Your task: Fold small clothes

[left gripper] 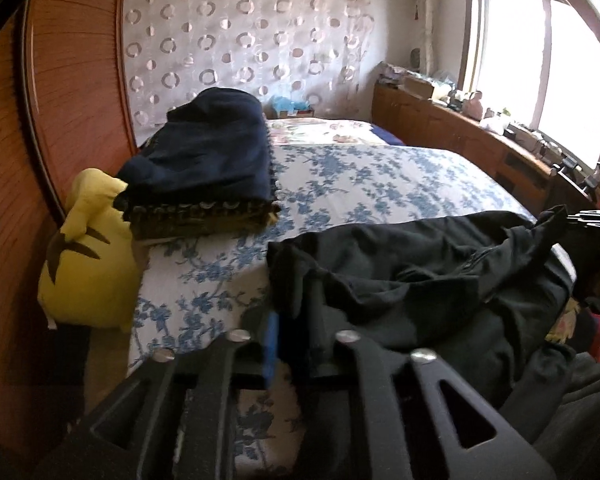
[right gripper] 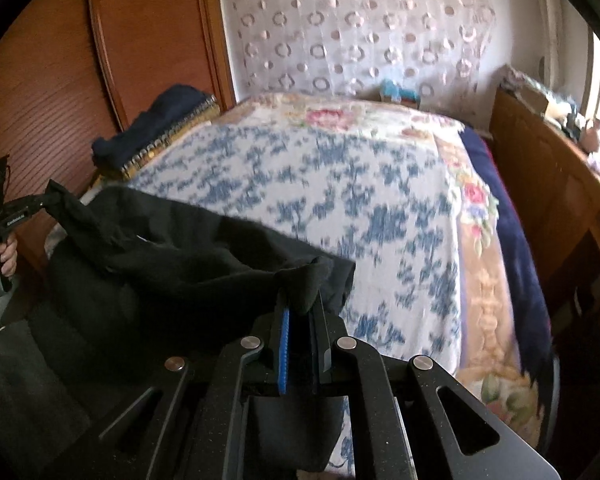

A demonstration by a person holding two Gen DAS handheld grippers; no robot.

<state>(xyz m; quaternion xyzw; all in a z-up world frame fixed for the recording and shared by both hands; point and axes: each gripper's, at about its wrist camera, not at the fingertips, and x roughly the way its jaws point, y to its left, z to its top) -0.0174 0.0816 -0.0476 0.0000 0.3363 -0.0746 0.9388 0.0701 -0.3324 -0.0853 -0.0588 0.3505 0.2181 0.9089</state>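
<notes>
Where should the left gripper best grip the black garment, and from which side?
Probably the near left corner of the black garment, approached from the near side: it stands bunched at the left gripper, while the right gripper pinches the opposite corner.

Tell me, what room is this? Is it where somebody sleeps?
Most likely a bedroom in a home. There is a big bed with a blue flowered cover, a yellow stuffed toy beside it, and a folded dark blanket at its edge. A window lets in daylight.
</notes>
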